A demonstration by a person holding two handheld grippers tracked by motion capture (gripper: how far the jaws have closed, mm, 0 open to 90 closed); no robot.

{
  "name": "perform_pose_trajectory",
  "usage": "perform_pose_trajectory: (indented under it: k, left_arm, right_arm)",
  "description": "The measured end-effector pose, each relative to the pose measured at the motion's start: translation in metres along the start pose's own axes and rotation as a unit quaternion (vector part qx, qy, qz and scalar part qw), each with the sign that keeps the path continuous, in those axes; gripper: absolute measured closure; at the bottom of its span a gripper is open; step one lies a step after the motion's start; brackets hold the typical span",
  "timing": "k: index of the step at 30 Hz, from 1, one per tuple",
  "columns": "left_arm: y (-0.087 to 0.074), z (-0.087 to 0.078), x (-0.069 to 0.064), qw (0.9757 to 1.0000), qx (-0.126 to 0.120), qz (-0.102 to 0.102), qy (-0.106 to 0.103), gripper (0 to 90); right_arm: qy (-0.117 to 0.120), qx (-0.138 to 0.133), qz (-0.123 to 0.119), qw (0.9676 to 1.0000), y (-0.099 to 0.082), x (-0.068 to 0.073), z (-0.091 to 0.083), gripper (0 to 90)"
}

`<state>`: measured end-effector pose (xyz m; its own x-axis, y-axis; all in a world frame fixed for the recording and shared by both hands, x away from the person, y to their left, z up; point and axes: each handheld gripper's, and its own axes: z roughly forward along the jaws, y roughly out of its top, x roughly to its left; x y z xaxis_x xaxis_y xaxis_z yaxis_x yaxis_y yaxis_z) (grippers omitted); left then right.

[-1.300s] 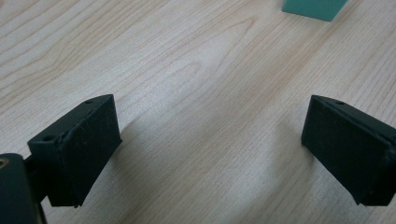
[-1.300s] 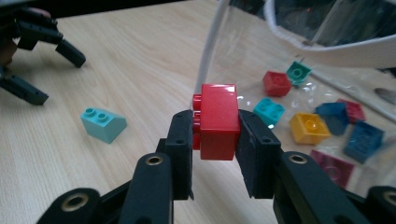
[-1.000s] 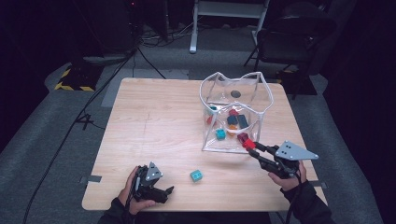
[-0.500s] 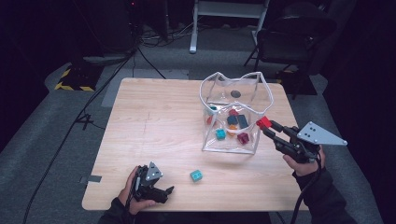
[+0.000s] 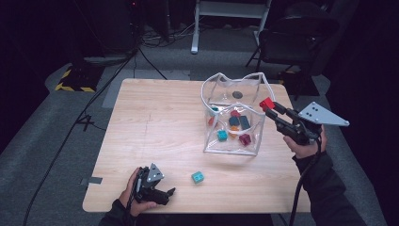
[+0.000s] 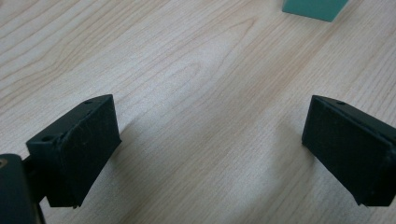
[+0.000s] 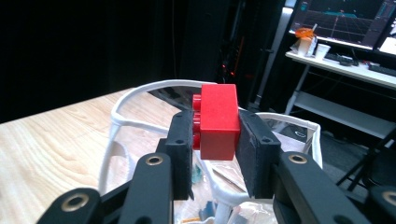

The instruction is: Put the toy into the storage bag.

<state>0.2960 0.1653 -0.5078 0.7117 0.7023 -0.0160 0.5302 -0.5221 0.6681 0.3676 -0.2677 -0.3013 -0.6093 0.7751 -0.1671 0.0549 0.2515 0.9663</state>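
Observation:
A red brick is clamped between the pads of my right gripper, studs facing one pad. In the high view that gripper holds the red brick at the right rim of a clear plastic bin with a white edge. Several coloured bricks lie on the bin's floor. A teal brick sits alone on the wooden table. My left gripper rests near the table's front edge, left of the teal brick, open with bare wood between its pads.
The teal brick's edge peeks in at the top of the left gripper view. Beyond the table stand a dark chair and a white stand. Cables run across the grey floor at the left. A desk with monitors is behind the bin.
My right gripper has risen from table level beside the bin's front corner to the bin's right rim, carrying the red brick. The left gripper has stayed put.

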Motion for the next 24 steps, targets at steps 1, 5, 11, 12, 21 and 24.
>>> perform_pose_trajectory:
  k: [1, 5, 11, 12, 21, 24]
  left_arm:
    - [0.0, 0.0, 0.0, 1.0, 0.0, 0.0, 0.0, 4.3]
    - [0.0, 0.0, 0.0, 1.0, 0.0, 0.002, 0.0, 4.3]
    - [0.0, 0.0, 0.0, 1.0, 0.0, 0.002, 0.001, 4.3]
    - [0.0, 0.0, 0.0, 1.0, 0.0, 0.002, 0.001, 4.3]
    - [0.0, 0.0, 0.0, 1.0, 0.0, 0.003, 0.001, 4.3]
    - [0.0, 0.0, 0.0, 1.0, 0.0, 0.002, 0.0, 4.3]
  right_arm:
    - [-0.004, 0.003, -0.001, 1.0, 0.0, 0.0, 0.003, 68.1]
    - [-0.01, 0.011, 0.003, 0.9999, 0.001, -0.002, 0.014, 68.1]
    - [-0.02, 0.026, 0.003, 0.9995, 0.0, -0.003, 0.031, 68.1]
    - [-0.022, 0.027, 0.003, 0.9994, -0.001, -0.003, 0.033, 68.1]
    - [-0.029, 0.041, 0.01, 0.9987, -0.005, -0.004, 0.05, 68.1]
    - [-0.031, 0.05, 0.01, 0.9982, -0.008, -0.005, 0.054, 68.0]
